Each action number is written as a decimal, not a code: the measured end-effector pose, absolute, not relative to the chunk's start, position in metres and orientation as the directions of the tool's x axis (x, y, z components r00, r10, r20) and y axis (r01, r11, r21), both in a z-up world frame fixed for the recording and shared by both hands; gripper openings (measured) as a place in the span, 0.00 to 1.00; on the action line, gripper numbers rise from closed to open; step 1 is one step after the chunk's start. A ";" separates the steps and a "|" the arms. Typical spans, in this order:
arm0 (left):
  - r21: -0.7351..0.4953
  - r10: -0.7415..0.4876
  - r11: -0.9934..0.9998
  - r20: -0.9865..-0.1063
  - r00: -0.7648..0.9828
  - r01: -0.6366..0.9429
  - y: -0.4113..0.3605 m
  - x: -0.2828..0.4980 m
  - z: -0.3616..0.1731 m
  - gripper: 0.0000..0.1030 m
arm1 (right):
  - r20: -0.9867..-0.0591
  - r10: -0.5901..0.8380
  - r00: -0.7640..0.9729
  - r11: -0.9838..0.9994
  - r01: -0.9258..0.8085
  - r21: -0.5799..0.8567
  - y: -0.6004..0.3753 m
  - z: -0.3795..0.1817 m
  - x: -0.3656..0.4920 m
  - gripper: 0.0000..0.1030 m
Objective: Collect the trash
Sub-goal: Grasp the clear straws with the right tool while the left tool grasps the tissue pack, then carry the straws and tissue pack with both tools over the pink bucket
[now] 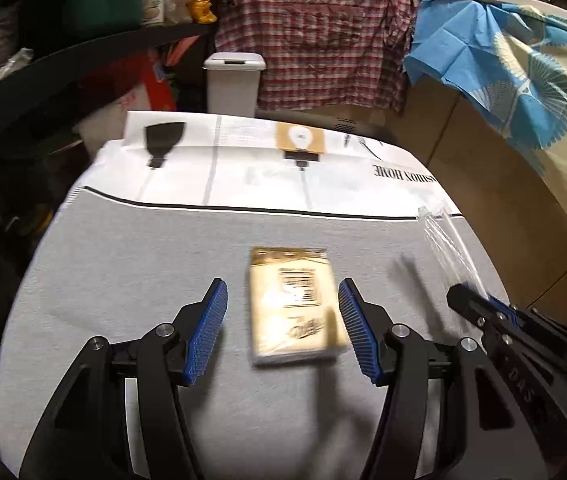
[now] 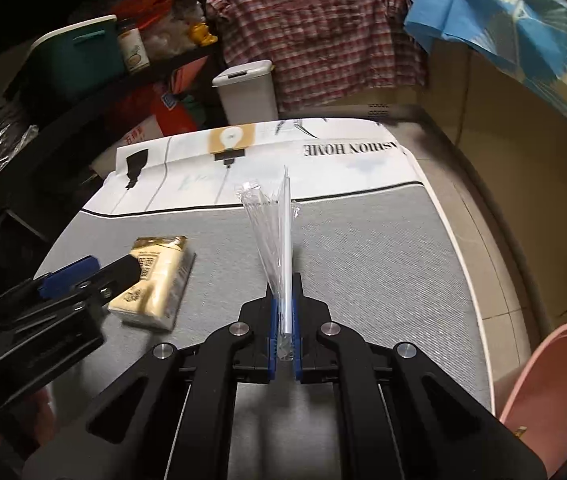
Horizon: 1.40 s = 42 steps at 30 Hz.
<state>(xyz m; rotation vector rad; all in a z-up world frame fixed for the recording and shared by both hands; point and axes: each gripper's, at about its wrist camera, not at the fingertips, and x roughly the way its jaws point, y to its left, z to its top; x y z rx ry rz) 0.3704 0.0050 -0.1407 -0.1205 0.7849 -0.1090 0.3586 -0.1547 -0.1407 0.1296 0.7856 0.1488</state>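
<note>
**me:** Two bits of trash on the go here. My right gripper (image 2: 283,320) is clamped on a clear plastic wrapper (image 2: 273,224), which sticks up out of the pinched jaws in the middle of the right wrist view. My left gripper (image 1: 283,328) is spread wide, holding nothing, with the beige tissue pack (image 1: 297,308) lying flat on the grey tablecloth (image 1: 123,260) between the two blue pads (image 1: 207,332). The pads aren't pressing on it as far as I can see.

**other:** So which step are you on?

**me:** I'd say wrapper's picked up, pack is next. The left just needs to come down around the pack and squeeze across its narrow sides. It's a soft pack, so it'll probably squash a little.

**other:** Where does it all go?

**me:** There's a white lidded bin (image 1: 234,80) past the far edge of the table, upper centre of the left wrist view, in front of the plaid shirt (image 1: 315,32). There's also a pink tub (image 2: 555,396) at the lower right of the right wrist view. Could be either, and the left view is a bit blurry, so I honestly can't tell if that bin's lid is open.
</note>
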 end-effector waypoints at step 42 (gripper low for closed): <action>-0.160 -0.339 0.938 -0.617 0.710 0.309 -0.148 0.290 -0.051 0.47 | -0.673 0.035 0.739 0.990 0.064 0.123 -0.311 -0.042 0.245 0.06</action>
